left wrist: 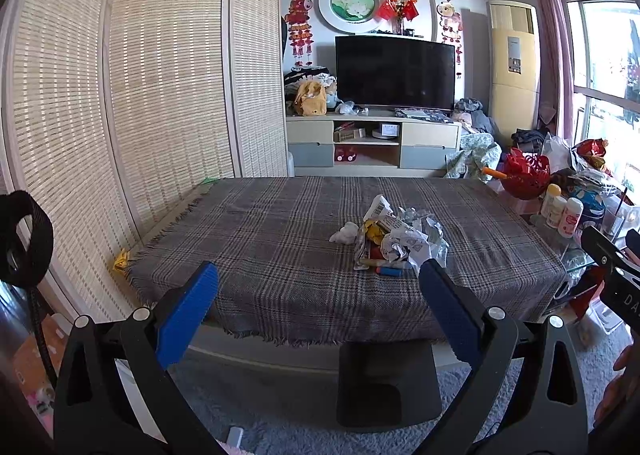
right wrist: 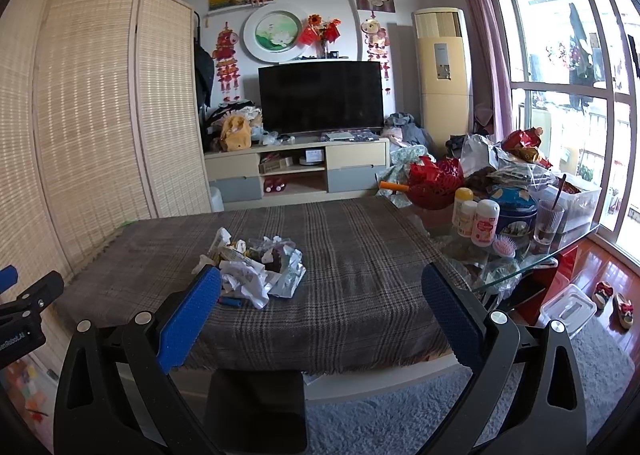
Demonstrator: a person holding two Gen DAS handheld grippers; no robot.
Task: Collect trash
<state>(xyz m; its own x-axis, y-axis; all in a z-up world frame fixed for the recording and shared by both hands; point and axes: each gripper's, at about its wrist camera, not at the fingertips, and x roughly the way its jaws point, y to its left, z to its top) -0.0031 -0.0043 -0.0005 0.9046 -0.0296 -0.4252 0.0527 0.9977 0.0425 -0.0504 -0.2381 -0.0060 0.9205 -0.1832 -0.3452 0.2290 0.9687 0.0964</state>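
A pile of trash (left wrist: 400, 237) of crumpled paper, wrappers and foil lies on the plaid-covered table (left wrist: 280, 247); a white tissue ball (left wrist: 345, 233) sits at its left and a blue pen-like item (left wrist: 390, 271) at its front. The pile also shows in the right wrist view (right wrist: 256, 265). A black bin (left wrist: 386, 385) stands on the floor under the table's near edge, also seen in the right wrist view (right wrist: 256, 411). My left gripper (left wrist: 320, 287) is open and empty, held before the table. My right gripper (right wrist: 322, 291) is open and empty, likewise short of the table.
A glass side table (right wrist: 560, 247) at the right holds bottles (right wrist: 476, 221), a red basket (right wrist: 436, 185), a tin and a glass. A folding screen (left wrist: 120, 95) stands at the left. A TV stand (left wrist: 372, 139) is behind. A clear lidded box (right wrist: 568, 307) sits on the floor.
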